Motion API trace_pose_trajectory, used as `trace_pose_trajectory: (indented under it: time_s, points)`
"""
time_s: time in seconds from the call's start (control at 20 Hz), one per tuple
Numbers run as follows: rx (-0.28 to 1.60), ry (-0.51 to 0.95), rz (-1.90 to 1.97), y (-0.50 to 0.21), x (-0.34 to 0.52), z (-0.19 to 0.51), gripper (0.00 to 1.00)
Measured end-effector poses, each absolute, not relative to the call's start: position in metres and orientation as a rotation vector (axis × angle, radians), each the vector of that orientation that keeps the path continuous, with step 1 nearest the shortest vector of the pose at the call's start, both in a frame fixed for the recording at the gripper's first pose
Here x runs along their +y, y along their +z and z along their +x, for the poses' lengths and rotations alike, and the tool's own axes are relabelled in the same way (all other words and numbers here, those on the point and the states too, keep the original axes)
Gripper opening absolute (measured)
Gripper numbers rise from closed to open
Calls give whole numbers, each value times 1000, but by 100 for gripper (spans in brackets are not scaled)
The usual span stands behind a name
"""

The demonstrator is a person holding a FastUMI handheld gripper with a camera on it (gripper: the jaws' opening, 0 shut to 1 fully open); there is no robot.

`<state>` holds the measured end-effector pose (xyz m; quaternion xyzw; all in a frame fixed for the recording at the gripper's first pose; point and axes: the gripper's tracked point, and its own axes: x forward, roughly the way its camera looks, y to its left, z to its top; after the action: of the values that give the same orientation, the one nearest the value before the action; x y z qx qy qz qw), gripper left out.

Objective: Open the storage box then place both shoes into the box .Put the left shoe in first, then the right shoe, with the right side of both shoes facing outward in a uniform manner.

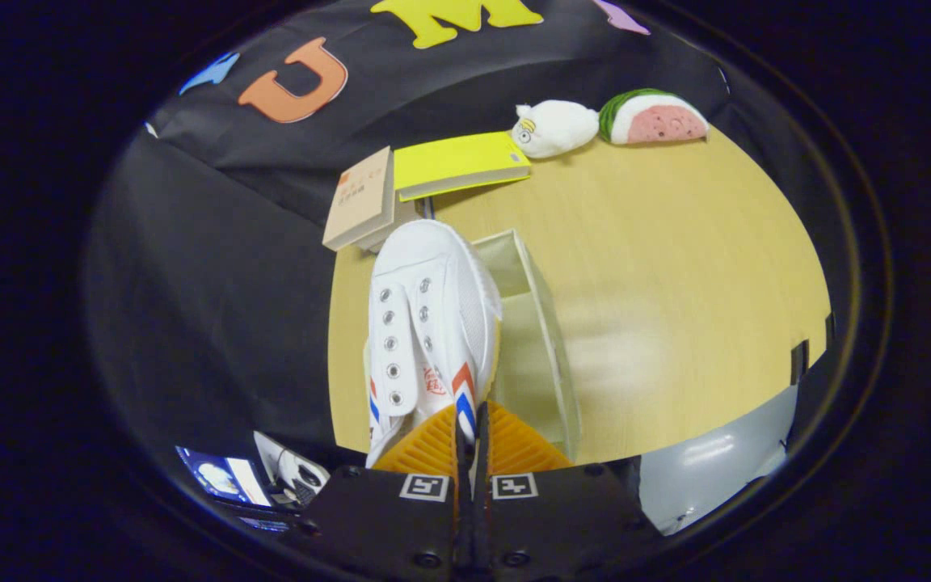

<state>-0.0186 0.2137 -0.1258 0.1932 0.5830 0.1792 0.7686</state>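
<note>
1. Holding the shoe (425, 323) in the lower middle of the frame, our gripper (472, 440) pinches its heel side between both fingers.
2. We see the box (542, 356) just right of the shoe, open.
3. Our grip is thin, so the shoe could slip.
4. It could bump the box wall and tip it.

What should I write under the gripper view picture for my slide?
The claw pinches a white shoe above the open storage box on the wooden table.

Staged recording booth, not a lived-in room.
Black cloth wall (215, 267) rises behind the wooden table (676, 267); plush toys (556, 128) sit on it.
</note>
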Motion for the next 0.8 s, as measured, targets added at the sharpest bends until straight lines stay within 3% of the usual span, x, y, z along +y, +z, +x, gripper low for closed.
trace_pose_trajectory:
  time_s: [0.65, 0.8]
  points:
    - [1339, 201, 191, -212, 230, -18, 8]
    - [1328, 220, 217, -208, 231, -20, 30]
